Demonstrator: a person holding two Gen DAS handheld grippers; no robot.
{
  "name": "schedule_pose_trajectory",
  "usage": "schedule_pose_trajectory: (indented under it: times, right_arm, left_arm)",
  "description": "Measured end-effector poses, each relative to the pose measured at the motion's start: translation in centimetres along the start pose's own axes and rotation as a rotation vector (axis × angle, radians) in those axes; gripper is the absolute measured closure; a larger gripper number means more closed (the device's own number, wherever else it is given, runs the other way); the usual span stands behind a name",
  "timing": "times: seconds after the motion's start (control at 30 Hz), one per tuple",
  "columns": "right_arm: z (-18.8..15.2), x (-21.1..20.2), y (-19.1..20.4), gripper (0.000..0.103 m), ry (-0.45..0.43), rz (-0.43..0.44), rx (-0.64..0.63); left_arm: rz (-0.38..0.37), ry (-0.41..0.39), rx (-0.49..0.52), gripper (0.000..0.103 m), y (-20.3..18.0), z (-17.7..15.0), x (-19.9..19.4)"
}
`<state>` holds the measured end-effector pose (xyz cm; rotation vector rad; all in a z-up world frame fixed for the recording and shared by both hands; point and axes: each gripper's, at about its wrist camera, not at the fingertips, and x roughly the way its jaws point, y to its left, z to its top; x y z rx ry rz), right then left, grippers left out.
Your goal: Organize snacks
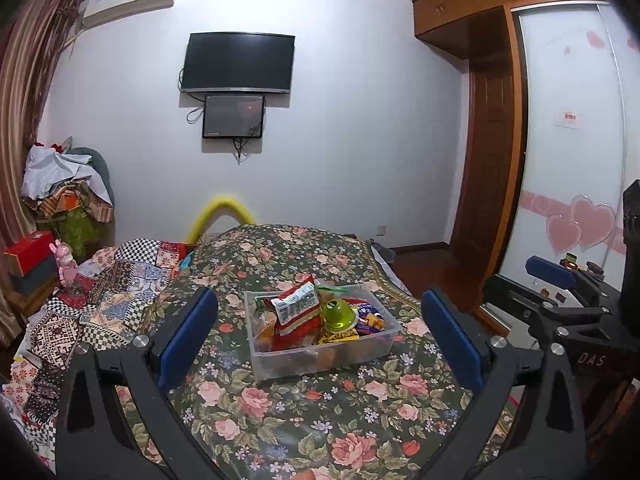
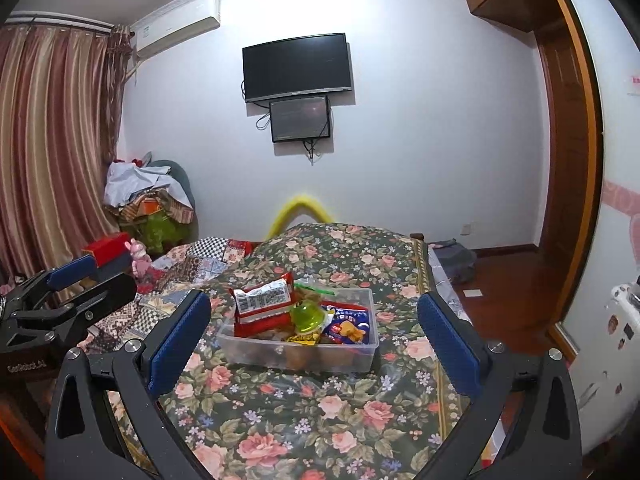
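Observation:
A clear plastic bin (image 1: 362, 352) full of snacks sits on the floral cloth; it also shows in the right wrist view (image 2: 264, 350). On top lie a red packet (image 1: 296, 306) (image 2: 262, 300), a green jelly cup (image 1: 339, 314) (image 2: 306, 316) and a blue packet (image 1: 370, 318) (image 2: 348, 326). My left gripper (image 1: 318, 336) is open and empty, its blue pads spread wide either side of the bin, short of it. My right gripper (image 2: 314, 334) is open and empty, likewise framing the bin from nearer.
The floral cloth (image 1: 280, 412) covers a raised surface beside a patchwork quilt (image 1: 116, 292). A red box (image 1: 28, 250) and pink toy (image 1: 66, 266) stand at left. A wooden wardrobe (image 1: 492, 152) and floor lie right. The right gripper's body (image 1: 568, 304) shows at the edge.

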<state>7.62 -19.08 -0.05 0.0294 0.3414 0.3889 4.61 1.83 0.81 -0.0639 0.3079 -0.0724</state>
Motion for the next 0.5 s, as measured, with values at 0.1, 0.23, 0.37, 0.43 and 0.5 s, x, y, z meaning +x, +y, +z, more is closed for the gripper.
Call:
schedule_pose_trajectory:
  times: [0.1,0.23,0.37,0.43,0.5]
  right_arm:
    - [0.05,0.01,-0.01,0.000,0.000,-0.002,-0.001]
    - [0.04,0.03,-0.01,0.000,0.001,-0.004,-0.002]
    - [0.02,0.04,0.00,0.000,0.000,-0.004,-0.001]
    - [0.04,0.04,-0.02,0.000,0.001,-0.003,-0.002]
    - [0.00,0.05,-0.07,0.000,0.002,-0.005,-0.003]
  left_arm:
    - [0.002,-0.002,0.007,0.000,-0.09,-0.03,0.00]
    - [-0.007,-0.001,0.011,0.000,-0.21,-0.09,0.02]
    - [-0.020,0.004,0.019,0.000,-0.32,-0.13,0.15]
    - [-0.016,0.004,0.021,0.000,-0.33,-0.18,0.17]
    - [-0.017,0.008,0.020,0.000,-0.27,-0.25,0.24]
